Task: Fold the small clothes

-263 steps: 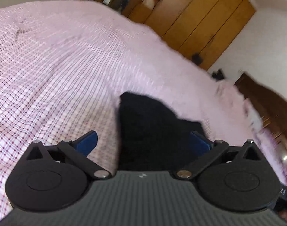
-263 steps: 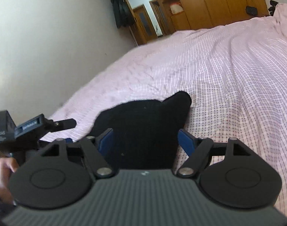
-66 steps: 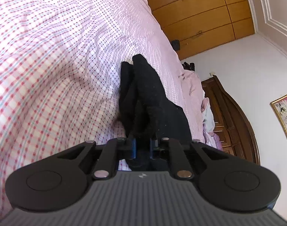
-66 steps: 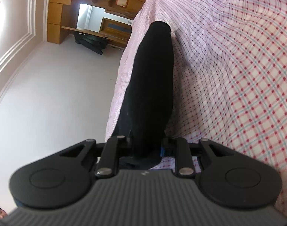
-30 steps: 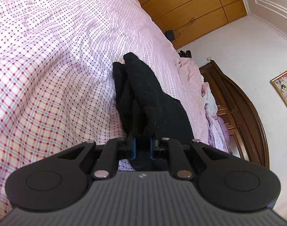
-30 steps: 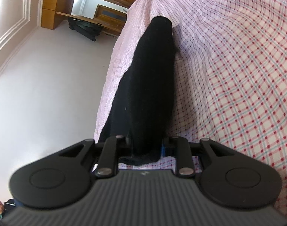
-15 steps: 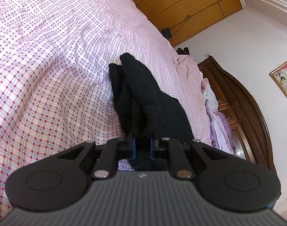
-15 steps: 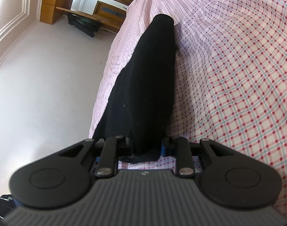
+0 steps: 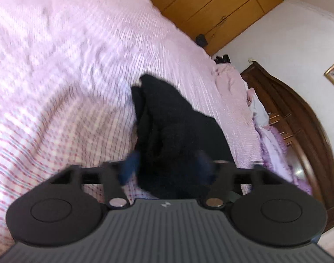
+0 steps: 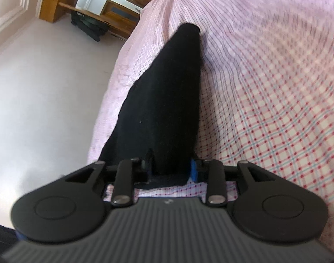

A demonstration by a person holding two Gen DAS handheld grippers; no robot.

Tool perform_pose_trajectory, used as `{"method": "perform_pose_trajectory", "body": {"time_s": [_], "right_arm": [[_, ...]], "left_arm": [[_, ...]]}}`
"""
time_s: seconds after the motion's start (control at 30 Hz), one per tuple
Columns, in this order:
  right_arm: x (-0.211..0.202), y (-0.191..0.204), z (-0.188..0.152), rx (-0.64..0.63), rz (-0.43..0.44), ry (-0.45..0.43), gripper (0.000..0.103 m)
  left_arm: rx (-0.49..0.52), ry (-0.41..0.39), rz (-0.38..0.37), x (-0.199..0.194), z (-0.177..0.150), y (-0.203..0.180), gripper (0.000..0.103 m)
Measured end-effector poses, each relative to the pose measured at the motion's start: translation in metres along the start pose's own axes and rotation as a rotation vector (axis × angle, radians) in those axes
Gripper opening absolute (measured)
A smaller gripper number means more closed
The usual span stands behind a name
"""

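Note:
A small black garment (image 9: 178, 135) lies bunched on the pink checked bedsheet (image 9: 57, 87). In the left wrist view my left gripper (image 9: 167, 166) stands open, its blue pads spread on either side of the cloth's near end, blurred by motion. In the right wrist view the same black garment (image 10: 167, 100) stretches away in a long strip along the bed's edge. My right gripper (image 10: 171, 168) is shut on its near end, the cloth pinched between the pads.
The bedsheet (image 10: 276, 87) fills the right of the right wrist view, with the floor (image 10: 46, 87) below the bed's left edge. A wooden wardrobe (image 9: 210, 6), a dark wooden headboard (image 9: 302, 131) and pale clothes (image 9: 269, 135) lie beyond the garment.
My left gripper has opened and let go of the black garment. My right gripper stays shut on it. Both views have shifted slightly and are blurred.

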State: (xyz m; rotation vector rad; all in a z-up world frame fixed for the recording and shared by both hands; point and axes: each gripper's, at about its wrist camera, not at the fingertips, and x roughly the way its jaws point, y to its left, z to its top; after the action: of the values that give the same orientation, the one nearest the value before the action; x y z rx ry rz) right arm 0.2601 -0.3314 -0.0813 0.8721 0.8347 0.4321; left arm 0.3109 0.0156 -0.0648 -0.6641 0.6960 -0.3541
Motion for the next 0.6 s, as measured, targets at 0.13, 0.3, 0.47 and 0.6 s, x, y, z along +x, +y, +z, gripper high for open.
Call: {"method": "perform_pose_trajectory", "body": {"time_s": [0.13, 0.3, 0.47, 0.6], "right_arm": [[-0.020, 0.026, -0.005, -0.138, -0.045, -0.070, 0.059], [-0.041, 0.053, -0.013, -0.340, -0.046, -0.179, 0.070], [-0.055, 0.072, -0.024, -0.548, 0.007, -0.314, 0.083], [-0.050, 0.079, -0.033, -0.720, 0.000, -0.446, 0.087]], "left_arm": [[0.160, -0.118, 0.057, -0.030, 0.002, -0.029, 0.095], [0.343, -0.286, 0.108, -0.065, 0.002, -0.065, 0.103], [0.647, -0.389, 0.177, -0.075, -0.015, -0.104, 0.103], [0.718, -0.410, 0.140, -0.062, -0.033, -0.105, 0.103]]}}
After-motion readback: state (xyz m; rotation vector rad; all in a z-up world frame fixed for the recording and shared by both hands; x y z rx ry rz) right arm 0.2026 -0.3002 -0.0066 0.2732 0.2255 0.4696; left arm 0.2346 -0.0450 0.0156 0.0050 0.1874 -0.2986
